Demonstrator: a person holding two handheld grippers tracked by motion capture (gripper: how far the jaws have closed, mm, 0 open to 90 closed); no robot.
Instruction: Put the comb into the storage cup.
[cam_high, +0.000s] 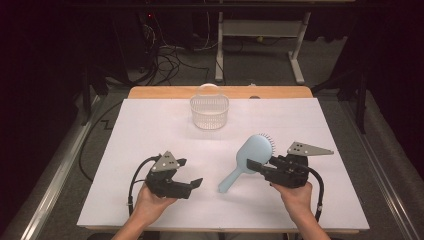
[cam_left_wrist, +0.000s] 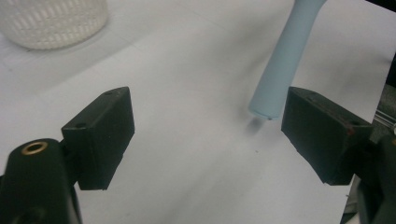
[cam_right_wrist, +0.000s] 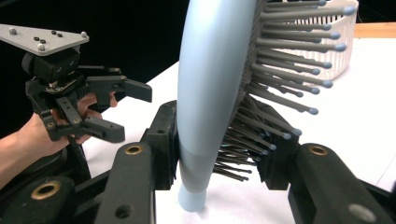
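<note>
A light blue hairbrush (cam_high: 257, 147) stands on edge over the white table sheet (cam_high: 150, 130), its handle slanting down toward the near left. My right gripper (cam_high: 257, 164) is shut on it. In the right gripper view one pad presses the brush's smooth back (cam_right_wrist: 210, 84), the other presses into the bristles, and the right gripper (cam_right_wrist: 219, 149) clamps low on the head. My left gripper (cam_high: 191, 172) is held at the near left, open and holding nothing. In the left gripper view the handle's tip (cam_left_wrist: 285, 60) lies just ahead of the right-hand jaw of the left gripper (cam_left_wrist: 210, 126), apart from both pads.
A white mesh basket (cam_high: 209, 112) stands at the far middle of the sheet, also seen as the basket (cam_left_wrist: 51, 23) and the basket (cam_right_wrist: 345, 51). A wooden table edge (cam_high: 165, 92) runs behind it. Desk legs and cables lie on the floor beyond.
</note>
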